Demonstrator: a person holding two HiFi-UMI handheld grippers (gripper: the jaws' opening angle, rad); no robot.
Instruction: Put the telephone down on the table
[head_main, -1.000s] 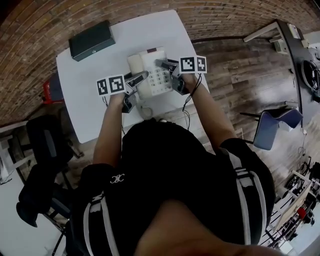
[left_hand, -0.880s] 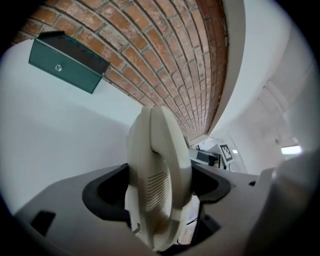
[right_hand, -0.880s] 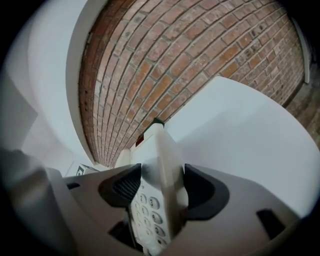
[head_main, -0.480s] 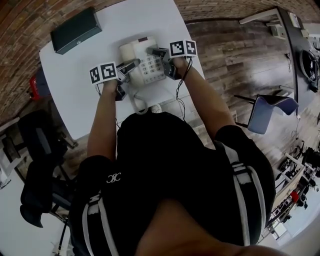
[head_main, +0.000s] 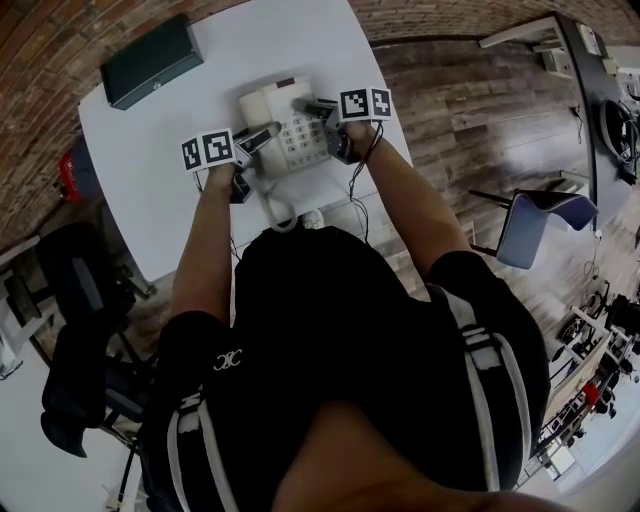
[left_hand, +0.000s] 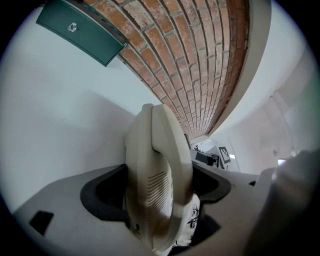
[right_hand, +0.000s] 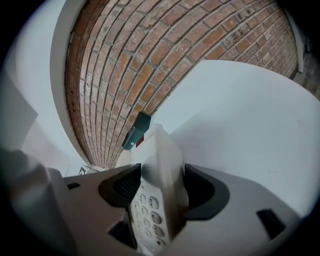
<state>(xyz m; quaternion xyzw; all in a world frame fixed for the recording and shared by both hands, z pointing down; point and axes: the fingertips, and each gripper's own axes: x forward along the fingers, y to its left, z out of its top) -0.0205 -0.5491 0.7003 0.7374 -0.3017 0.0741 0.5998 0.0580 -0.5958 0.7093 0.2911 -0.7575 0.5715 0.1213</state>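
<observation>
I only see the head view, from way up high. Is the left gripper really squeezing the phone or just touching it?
Observer: Squeezing. In the left gripper view, the left gripper has its jaws pressed on both sides of the cream telephone, beside a slotted grille.
Operator: And the right one?
Observer: The right gripper has its jaws clamped on the telephone's other edge; round number keys sit right by one jaw.
Operator: And the dark thing farther away?
Observer: That is a green box with a small white logo on it.
</observation>
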